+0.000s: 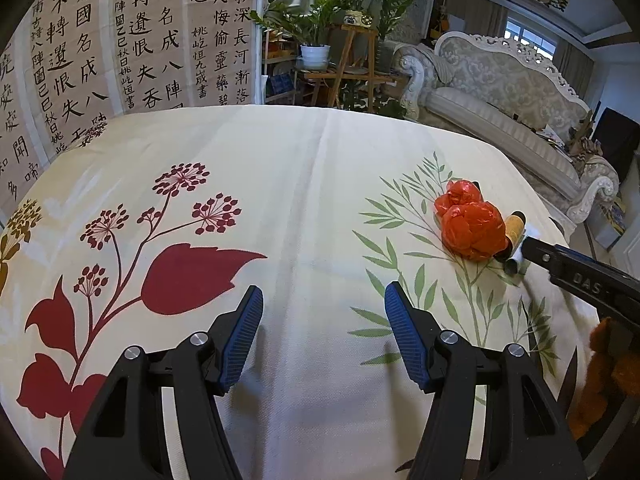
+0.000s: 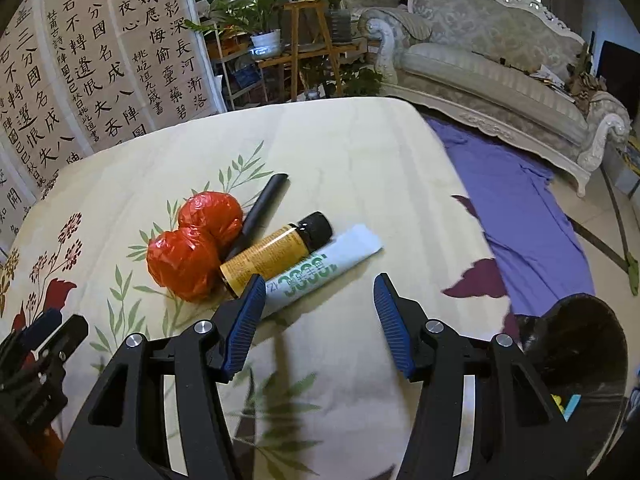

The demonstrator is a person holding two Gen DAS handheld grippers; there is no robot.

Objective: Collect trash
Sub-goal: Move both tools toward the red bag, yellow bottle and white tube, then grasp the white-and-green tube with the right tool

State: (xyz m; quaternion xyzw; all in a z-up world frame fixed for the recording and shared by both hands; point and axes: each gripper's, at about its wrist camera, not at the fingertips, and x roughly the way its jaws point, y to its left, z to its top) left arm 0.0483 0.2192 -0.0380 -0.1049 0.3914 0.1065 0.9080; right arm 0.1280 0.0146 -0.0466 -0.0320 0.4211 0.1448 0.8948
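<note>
On the floral tablecloth (image 2: 360, 152) several pieces of trash lie together: a crumpled red plastic bag (image 2: 196, 252), a black pen (image 2: 260, 212), a yellow bottle with a black cap (image 2: 272, 256) and a white tube with green print (image 2: 320, 268). My right gripper (image 2: 319, 282) hovers open just in front of them. Its left fingertip covers the near end of the tube, and nothing lies between the pads. My left gripper (image 1: 324, 290) stands open over bare cloth, left of the red bag (image 1: 472, 224). Behind the bag the bottle (image 1: 516, 232) shows partly.
A dark round bin (image 2: 580, 352) sits low at the right, beside the table. A purple cloth (image 2: 520, 208) lies on the floor before a pale ornate sofa (image 2: 500, 68). Calligraphy panels (image 1: 120, 40) and potted plants (image 1: 320, 24) stand behind the table.
</note>
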